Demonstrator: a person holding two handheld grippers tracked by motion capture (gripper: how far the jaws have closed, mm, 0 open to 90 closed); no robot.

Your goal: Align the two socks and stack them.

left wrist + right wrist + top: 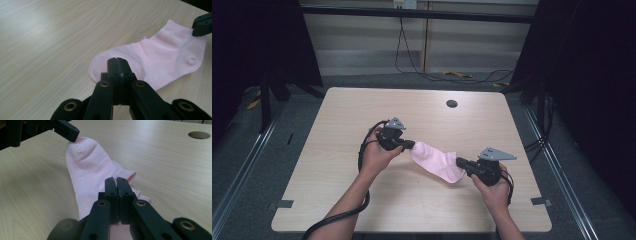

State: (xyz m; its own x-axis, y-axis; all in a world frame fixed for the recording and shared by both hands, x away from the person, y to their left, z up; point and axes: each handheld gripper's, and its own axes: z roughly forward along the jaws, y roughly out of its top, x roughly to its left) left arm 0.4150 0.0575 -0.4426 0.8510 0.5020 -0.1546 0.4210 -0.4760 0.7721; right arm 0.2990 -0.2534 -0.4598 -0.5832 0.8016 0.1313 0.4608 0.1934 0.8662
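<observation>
Your forearms come in from the bottom edge of the high view onto a pale wood-grain table (337,200), bare apart from what you are working on, with two small grey tape marks near its lower corners. Past the middle, toward the upper right of the tabletop, sits a round cable hole (452,104). Beyond the far edge the grey floor carries a black cable (412,60) trailing down from the light panelled wall, and black curtains close off both sides of the frame. Low in the centre-right of the high view your right gripper (460,162) has its jaws pressed together on the cuff end of a pink ankle sock (437,161); in the right gripper view the two black jaws meet with pink fabric running under and between them. Your left gripper (409,145), just left of centre in the high view, is likewise clamped on the toe end, its jaws closed with only a thin seam between them in the left gripper view, where the toe curves out from behind the tips. The sock stretches between the two grippers, running from centre down toward the lower right, its middle lying flat on the table, with small pale lettering near the sole.
</observation>
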